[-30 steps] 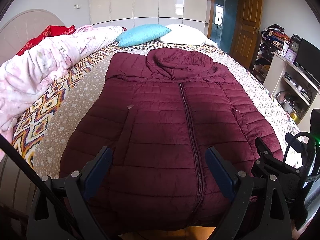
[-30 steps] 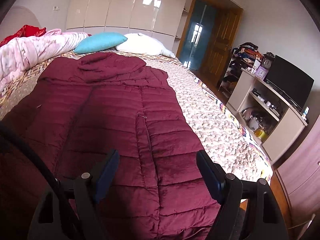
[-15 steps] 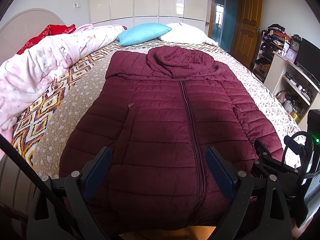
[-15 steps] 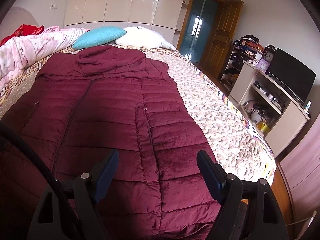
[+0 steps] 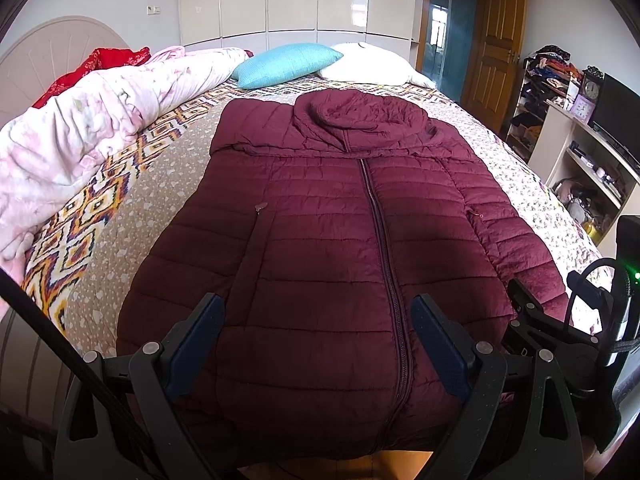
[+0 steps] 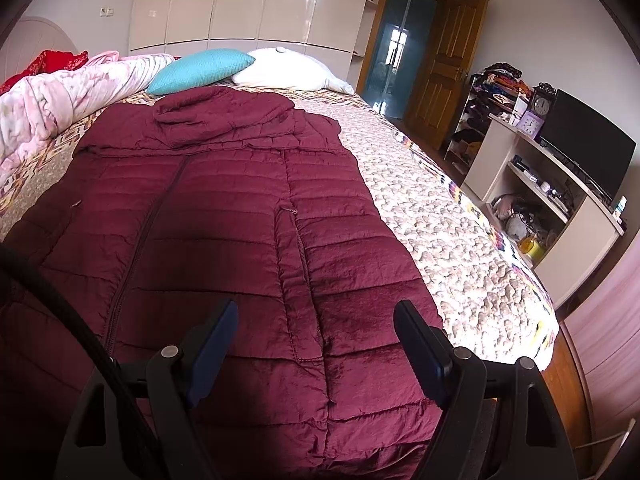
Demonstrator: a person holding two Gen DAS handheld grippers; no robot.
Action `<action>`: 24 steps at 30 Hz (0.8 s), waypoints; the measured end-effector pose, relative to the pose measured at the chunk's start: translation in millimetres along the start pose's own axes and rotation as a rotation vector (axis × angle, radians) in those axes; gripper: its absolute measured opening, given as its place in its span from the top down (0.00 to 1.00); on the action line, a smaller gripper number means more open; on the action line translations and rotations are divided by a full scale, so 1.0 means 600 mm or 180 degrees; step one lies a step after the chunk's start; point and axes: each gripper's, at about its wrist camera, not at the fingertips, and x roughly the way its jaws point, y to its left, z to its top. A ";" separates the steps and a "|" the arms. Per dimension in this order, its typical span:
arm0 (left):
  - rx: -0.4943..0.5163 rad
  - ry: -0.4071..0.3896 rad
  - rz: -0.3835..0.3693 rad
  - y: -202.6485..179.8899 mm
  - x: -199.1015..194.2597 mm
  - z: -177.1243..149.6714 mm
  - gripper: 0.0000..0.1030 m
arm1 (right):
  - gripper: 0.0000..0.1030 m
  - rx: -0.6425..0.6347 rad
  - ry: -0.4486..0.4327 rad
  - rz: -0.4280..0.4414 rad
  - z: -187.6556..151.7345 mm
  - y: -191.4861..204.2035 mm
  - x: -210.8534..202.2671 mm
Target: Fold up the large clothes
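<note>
A maroon quilted hooded jacket lies flat and zipped, front up, on the patterned bedspread, hood toward the pillows. My left gripper hovers open above the jacket's lower hem near the zipper, nothing between its blue pads. In the right wrist view the same jacket fills the left and centre. My right gripper stands open over the jacket's lower right part by the pocket seam, holding nothing. The right gripper's body shows at the right edge of the left wrist view.
A pink floral duvet is bunched along the bed's left side with a red cloth behind it. A turquoise pillow and a white pillow lie at the head. Shelves with a TV stand right of the bed.
The right wrist view has tilted slightly, so the jacket sits a little lower and more level in it. The left view and both grippers' jaws are unchanged.
</note>
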 end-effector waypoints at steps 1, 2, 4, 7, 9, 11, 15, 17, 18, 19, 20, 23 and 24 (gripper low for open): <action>0.0003 0.0013 -0.0013 0.001 0.001 0.000 0.09 | 0.19 0.0000 0.0004 0.0005 0.000 0.000 0.000; 0.0009 0.0024 -0.0035 0.005 0.001 0.001 0.09 | 0.19 -0.0002 0.0010 0.0011 0.000 -0.001 0.001; 0.0033 -0.0001 -0.0023 0.014 -0.003 0.003 0.09 | 0.19 -0.0012 0.0022 0.0046 0.001 -0.005 0.000; 0.0027 -0.0118 0.0117 0.054 -0.015 0.007 0.09 | 0.19 0.0024 -0.0012 0.0114 0.002 -0.032 -0.007; -0.0085 -0.0131 0.0279 0.107 -0.016 0.004 0.09 | 0.17 0.0122 -0.0049 0.0058 -0.001 -0.068 -0.012; -0.0249 -0.0060 0.0421 0.163 -0.010 -0.003 0.09 | 0.15 0.0250 0.0000 0.0016 -0.011 -0.112 -0.010; -0.0617 0.0096 0.0689 0.270 0.004 -0.025 0.09 | 0.15 0.0530 0.0277 -0.0087 -0.049 -0.193 0.008; -0.0731 0.0152 0.0733 0.309 0.010 -0.040 0.09 | 0.15 0.0660 0.0426 -0.0088 -0.075 -0.225 0.017; -0.0770 0.0193 0.0708 0.328 0.017 -0.049 0.09 | 0.15 0.0725 0.0500 -0.0045 -0.088 -0.238 0.023; -0.0805 0.0248 0.0643 0.343 0.027 -0.058 0.09 | 0.15 0.0792 0.0573 0.0032 -0.101 -0.247 0.028; -0.0844 0.0305 0.0563 0.354 0.037 -0.066 0.09 | 0.15 0.0856 0.0642 0.0123 -0.112 -0.253 0.035; -0.0985 0.0471 0.0252 0.377 0.068 -0.085 0.09 | 0.15 0.0978 0.0762 0.0386 -0.135 -0.252 0.052; -0.1036 0.0524 0.0127 0.382 0.079 -0.092 0.09 | 0.15 0.1005 0.0786 0.0467 -0.140 -0.246 0.057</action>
